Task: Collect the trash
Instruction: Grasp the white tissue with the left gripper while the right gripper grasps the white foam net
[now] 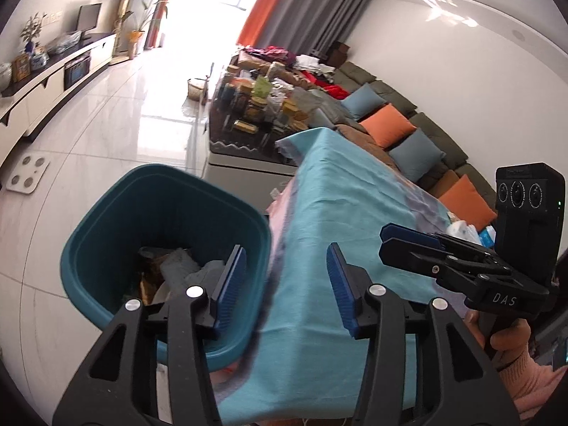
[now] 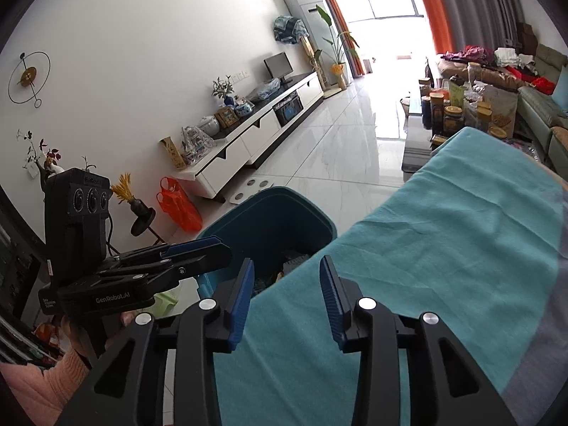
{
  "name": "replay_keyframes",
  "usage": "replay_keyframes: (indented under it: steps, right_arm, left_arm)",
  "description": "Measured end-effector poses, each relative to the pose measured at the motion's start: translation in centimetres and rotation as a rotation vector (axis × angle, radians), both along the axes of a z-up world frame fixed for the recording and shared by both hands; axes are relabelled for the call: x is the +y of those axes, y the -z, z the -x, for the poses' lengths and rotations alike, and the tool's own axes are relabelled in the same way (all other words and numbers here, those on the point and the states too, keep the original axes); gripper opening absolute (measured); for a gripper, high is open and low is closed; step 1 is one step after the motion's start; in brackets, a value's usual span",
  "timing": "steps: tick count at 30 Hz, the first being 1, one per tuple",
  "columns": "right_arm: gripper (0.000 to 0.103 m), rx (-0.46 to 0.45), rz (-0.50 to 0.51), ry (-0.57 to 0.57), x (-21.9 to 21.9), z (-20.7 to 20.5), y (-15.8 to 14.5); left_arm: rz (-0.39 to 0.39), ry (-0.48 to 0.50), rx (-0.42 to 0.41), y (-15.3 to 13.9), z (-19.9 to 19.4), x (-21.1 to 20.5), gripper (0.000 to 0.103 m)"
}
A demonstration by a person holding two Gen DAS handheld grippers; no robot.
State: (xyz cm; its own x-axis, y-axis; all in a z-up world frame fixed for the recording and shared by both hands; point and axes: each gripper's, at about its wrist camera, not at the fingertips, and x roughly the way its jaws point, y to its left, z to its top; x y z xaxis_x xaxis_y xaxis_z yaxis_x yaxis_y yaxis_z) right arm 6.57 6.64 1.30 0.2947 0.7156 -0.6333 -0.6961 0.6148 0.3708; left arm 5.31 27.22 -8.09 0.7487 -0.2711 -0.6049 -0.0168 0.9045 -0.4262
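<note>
A teal bin (image 1: 106, 234) stands on the floor against the edge of a table draped in a teal cloth (image 1: 355, 213). Crumpled paper and wrappers (image 1: 177, 266) lie inside it. My left gripper (image 1: 287, 248) hovers over the bin's rim and the table edge, open, with nothing between its blue pads. My right gripper (image 2: 287, 261) is beside it over the cloth (image 2: 461, 230), also open and empty. In the right wrist view the bin (image 2: 284, 195) lies just ahead, trash (image 2: 294, 262) showing inside, and the left gripper (image 2: 213, 245) sits to the left. The right gripper (image 1: 387, 236) shows at the right of the left wrist view.
Beyond the table stand a glass coffee table crowded with jars (image 1: 255, 106) and a sofa with orange and blue cushions (image 1: 387, 124). White and blue packets (image 1: 465, 230) lie at the cloth's right edge. A bathroom scale (image 1: 26, 174) and an orange bag (image 2: 179, 209) are on the floor near the TV cabinet (image 2: 255, 131).
</note>
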Motion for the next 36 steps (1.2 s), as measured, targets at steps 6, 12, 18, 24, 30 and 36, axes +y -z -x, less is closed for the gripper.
replay_keyframes:
  steps: [6,12,18,24,30,36]
  right_arm:
    - [0.041,-0.053,-0.016,0.124,-7.5,1.9,-1.0]
    - [0.041,-0.059,-0.020,0.313,-14.6,3.4,-0.8]
    - [0.045,-0.082,-0.012,0.482,-20.0,4.2,-0.8]
    - [0.045,-0.080,-0.002,0.619,-24.9,4.1,-0.2]
    - [0.046,-0.069,0.008,0.720,-28.5,3.8,0.8]
    - [0.055,-0.062,0.039,0.784,-30.9,3.1,1.6]
  left_arm:
    - [-0.005,0.200,-0.039,-1.4,-1.5,-7.3,0.053]
    - [-0.013,0.373,-0.035,-1.5,-3.5,-15.1,0.054]
    - [-0.041,0.500,-0.020,-1.2,-5.2,-21.9,0.054]
    - [-0.066,0.569,0.006,-0.7,-7.2,-26.9,0.054]
    - [-0.107,0.612,0.027,-0.2,-8.7,-30.2,0.054]
    - [-0.142,0.630,0.055,0.6,-10.3,-32.5,0.054]
